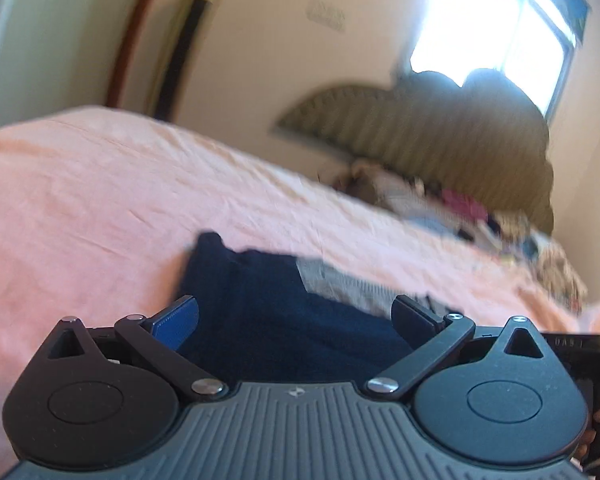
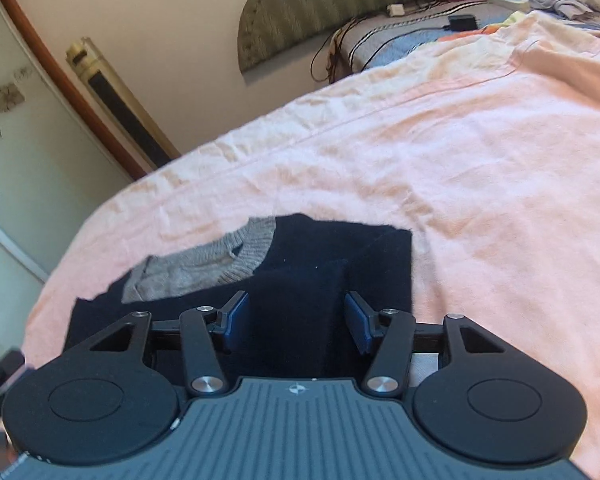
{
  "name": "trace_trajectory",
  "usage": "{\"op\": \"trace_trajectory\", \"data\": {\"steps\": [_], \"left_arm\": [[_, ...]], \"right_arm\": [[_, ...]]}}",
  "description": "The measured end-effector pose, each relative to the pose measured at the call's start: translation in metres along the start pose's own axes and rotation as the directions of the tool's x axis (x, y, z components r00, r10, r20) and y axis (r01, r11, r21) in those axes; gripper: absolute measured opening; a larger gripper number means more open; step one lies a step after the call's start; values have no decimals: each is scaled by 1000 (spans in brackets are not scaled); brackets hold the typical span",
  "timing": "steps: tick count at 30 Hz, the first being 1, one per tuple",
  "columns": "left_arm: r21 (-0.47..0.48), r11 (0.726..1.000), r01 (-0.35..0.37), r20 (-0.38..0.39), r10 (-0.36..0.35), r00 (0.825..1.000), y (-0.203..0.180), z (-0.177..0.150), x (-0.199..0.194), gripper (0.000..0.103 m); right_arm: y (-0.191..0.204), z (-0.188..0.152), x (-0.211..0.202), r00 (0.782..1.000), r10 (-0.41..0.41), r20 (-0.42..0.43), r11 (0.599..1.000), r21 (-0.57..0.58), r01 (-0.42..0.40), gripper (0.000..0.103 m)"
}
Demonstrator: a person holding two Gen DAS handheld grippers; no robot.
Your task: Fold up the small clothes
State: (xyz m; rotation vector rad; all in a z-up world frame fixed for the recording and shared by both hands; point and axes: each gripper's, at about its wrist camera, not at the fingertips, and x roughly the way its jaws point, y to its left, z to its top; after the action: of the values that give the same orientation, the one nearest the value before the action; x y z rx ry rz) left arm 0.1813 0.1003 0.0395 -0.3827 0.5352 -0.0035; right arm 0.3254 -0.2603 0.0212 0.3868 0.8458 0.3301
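We see our right gripper with its blue ribbed pads parted to a middling gap, a raised fold of the navy sweater standing between them with no pad pressing it. Our left gripper is spread wide above the same fuzzy knit, holding nothing. The sweater lies flat on the wrinkled peach bedsheet, its grey ribbed collar at ten o'clock from the right pads. A striped arched headboard curves at twelve o'clock.
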Motion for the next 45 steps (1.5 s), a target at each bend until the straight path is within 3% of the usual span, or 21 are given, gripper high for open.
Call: {"op": "trace_trajectory", "data": {"steps": [1,2,5,8,9,11,14,16,18,20,22,25,28,30,32,34,36,39,41,43,45], "left_arm": [[14,1000,-5,-81,6,997,0,1,17,103],[21,999,-26,-151,29,988,2,-2,33,103],[105,993,-56,-104,67,992,0,-17,37,103],[152,985,-82,-103,99,990,-7,-20,38,103],[171,981,-91,-109,111,988,-9,-19,39,103],[188,975,-121,-113,144,983,-14,-17,33,103],[198,976,-92,-75,108,991,-24,-20,4,103],[264,963,-57,-58,74,996,-40,-25,-3,103],[336,938,-84,-97,123,988,-52,-31,10,103],[340,936,-88,-157,149,976,-46,-39,28,103],[312,948,-62,-154,114,981,-31,-34,26,103],[343,934,-96,-139,151,979,-14,-31,14,103],[313,936,-160,-131,209,969,-4,-27,-12,103],[280,955,-97,-116,134,984,-3,-31,-38,103],[285,958,-42,-124,80,989,-5,-43,-56,103],[349,936,-39,-173,106,979,-6,-62,-57,103],[423,903,-68,-149,143,978,-3,-79,-63,103],[380,918,-113,-159,185,970,4,-78,-85,103],[329,939,-102,-158,161,974,3,-82,-104,103],[276,961,-31,-170,80,982,-5,-90,-120,103],[287,958,2,-207,60,977,-19,-104,-123,103]], "right_arm": [[5,-1,5,1000,-17,2,999,-34,17,25],[10,-1,4,999,-40,23,996,-76,41,12],[27,-8,-13,986,-82,147,966,-232,115,12],[18,-17,4,981,-155,117,936,-299,183,12],[17,-20,0,978,-157,134,933,-305,192,13],[17,-17,-14,977,-162,142,952,-238,193,40],[31,-22,-49,968,-72,239,970,-209,124,47],[48,-28,-51,980,1,198,968,-245,48,53],[64,-37,-36,991,2,134,952,-304,39,68],[72,-51,-8,994,-88,67,918,-383,107,70],[66,-67,1,986,-100,133,861,-485,153,72],[55,-60,-8,986,-101,135,896,-419,149,72],[70,-71,-24,972,-189,142,862,-450,233,74],[81,-89,-47,986,-112,119,882,-446,154,75],[86,-113,-59,995,-57,82,879,-468,89,89],[77,-137,-56,993,-103,52,856,-504,115,94],[59,-138,-71,992,-97,80,883,-453,123,96],[44,-136,-85,979,-180,91,881,-427,202,96],[55,-139,-98,971,-222,87,885,-399,238,90],[74,-152,-115,988,-125,89,904,-400,151,91],[92,-169,-118,997,-46,57,899,-432,66,100]]}}
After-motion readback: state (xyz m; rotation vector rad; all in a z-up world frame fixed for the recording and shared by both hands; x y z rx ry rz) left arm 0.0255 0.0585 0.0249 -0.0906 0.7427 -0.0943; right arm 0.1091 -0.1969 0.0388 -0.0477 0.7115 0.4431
